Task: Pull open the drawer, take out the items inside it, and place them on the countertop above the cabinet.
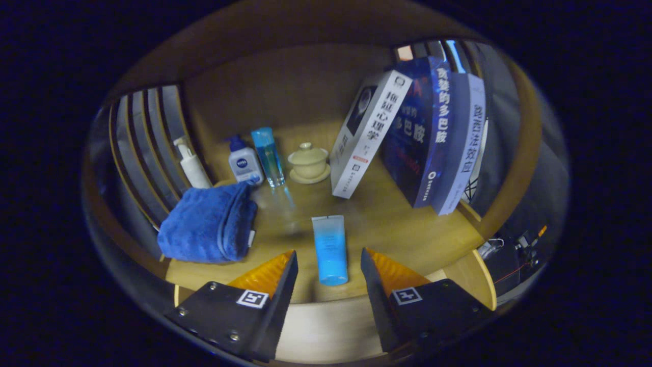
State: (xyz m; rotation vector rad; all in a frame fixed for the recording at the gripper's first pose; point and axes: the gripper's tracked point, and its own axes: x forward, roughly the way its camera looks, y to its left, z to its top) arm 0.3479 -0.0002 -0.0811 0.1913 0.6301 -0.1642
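Gripper view looks onto the wooden countertop (387, 224), a shelf-like bay with a wooden back panel and slatted sides. A blue tube (330, 248) lies flat on the countertop, cap end toward the camera, lengthwise between the two fingers and just ahead of them — neither finger touches it. Gripper (328, 261) jaws stand wide apart, holding nothing; the tube's near end sits in the gap with clear space on both sides. To the left of the fingers, a folded blue towel (209, 223) rests near the countertop's edge. Behind the towel: a white pump bottle (192, 164) against the slats, a smaller white bottle with a blue pump (244, 160), and a tall clear blue bottle (268, 156), all upright and close together. A pale lidded cup on its saucer (308, 162) stands just right of the tall bottle — lid on, contents cannot be told. Right of the cup, a white book (368, 133) leans rightward against two blue books (438, 137), which themselves tilt toward the right side. The drawer's state cannot be told from here.
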